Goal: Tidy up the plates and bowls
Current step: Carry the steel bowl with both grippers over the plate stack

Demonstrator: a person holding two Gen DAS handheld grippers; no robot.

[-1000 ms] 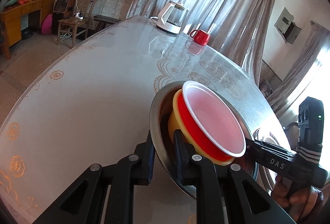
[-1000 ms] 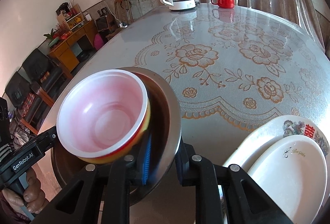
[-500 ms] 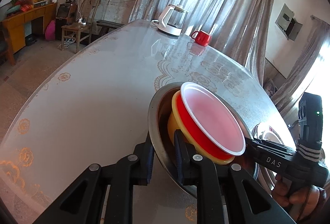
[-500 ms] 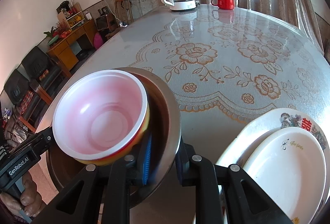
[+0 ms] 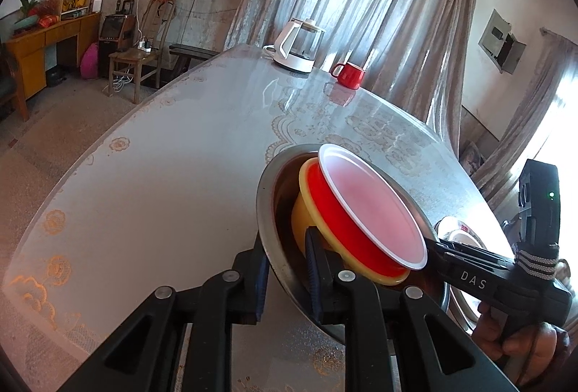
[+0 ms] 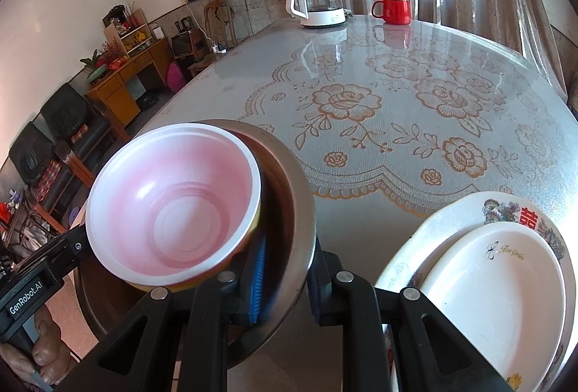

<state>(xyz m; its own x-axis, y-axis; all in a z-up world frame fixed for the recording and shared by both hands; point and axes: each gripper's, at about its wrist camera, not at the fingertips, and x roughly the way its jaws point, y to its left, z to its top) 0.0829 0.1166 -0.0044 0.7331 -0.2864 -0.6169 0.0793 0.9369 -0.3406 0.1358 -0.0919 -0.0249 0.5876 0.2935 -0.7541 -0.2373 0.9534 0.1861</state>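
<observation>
Left wrist view: left claw (image 5: 285,269) and right claw (image 6: 283,278) each clamped on opposite rims of the steel bowl (image 6: 296,197), held tilted above the counter (image 5: 151,182), left of the stacked plates (image 6: 498,287). Risk: nested red bowl (image 5: 368,211) sliding out, given the tilt. Legible: "DAS", "GenRobot.AI", "Rose Garden".

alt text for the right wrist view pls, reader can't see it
The right gripper clamps the rim of a steel bowl holding a nested red bowl with a white inside, above a floral-patterned table. Two stacked white plates lie right; a kettle and red mug stand far off.
</observation>
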